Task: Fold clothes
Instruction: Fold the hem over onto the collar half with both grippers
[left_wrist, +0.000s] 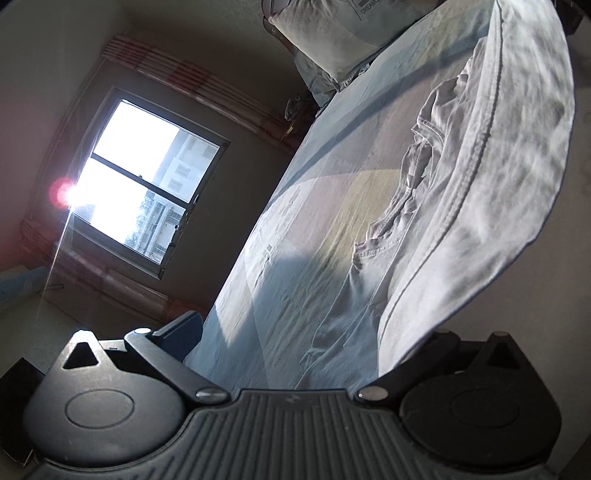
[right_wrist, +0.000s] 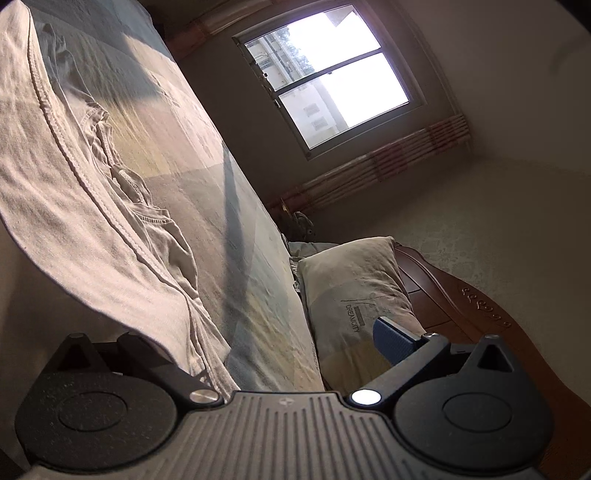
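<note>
Pale grey cotton garment with a stitched hem (left_wrist: 480, 206) lifted off the patchwork-sheeted bed (left_wrist: 295, 236), hem stretched between both grippers, long axis running fingers to fingers. Left gripper (left_wrist: 295, 343): one blue finger (left_wrist: 184, 336) apart, cloth draped over the other; grip cannot be told. Right gripper (right_wrist: 280, 354) likewise unclear. Rest of garment crumpled ahead on the bed, equally near both.
</note>
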